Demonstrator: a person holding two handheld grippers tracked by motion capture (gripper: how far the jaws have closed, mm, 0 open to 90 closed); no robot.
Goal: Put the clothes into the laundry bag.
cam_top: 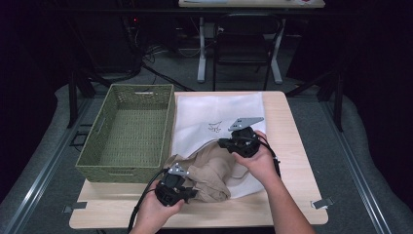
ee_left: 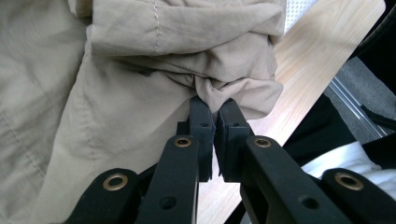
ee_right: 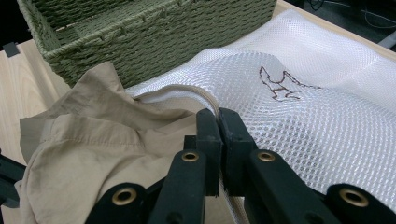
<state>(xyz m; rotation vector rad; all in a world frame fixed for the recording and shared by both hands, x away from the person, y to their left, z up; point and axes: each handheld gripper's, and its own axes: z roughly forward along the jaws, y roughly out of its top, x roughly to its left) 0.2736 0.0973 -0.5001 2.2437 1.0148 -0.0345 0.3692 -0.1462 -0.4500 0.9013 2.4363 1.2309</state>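
1. One beige garment (cam_top: 207,173), soft woven cotton with stitched seams, lies crumpled at the near middle of the counter (cam_top: 292,146), partly inside the mesh bag.
2. One white mesh bag (cam_top: 219,122), fine net with a small brown embroidered mark, lies flat to the right of the basket.
3. One green woven basket (cam_top: 127,134), rectangular, sits at the far left.
4. The left gripper (ee_left: 211,108) has its fingers clamped on a fold of the garment.
5. The right gripper (ee_right: 217,116) has its fingers pinched on the bag's corded rim.
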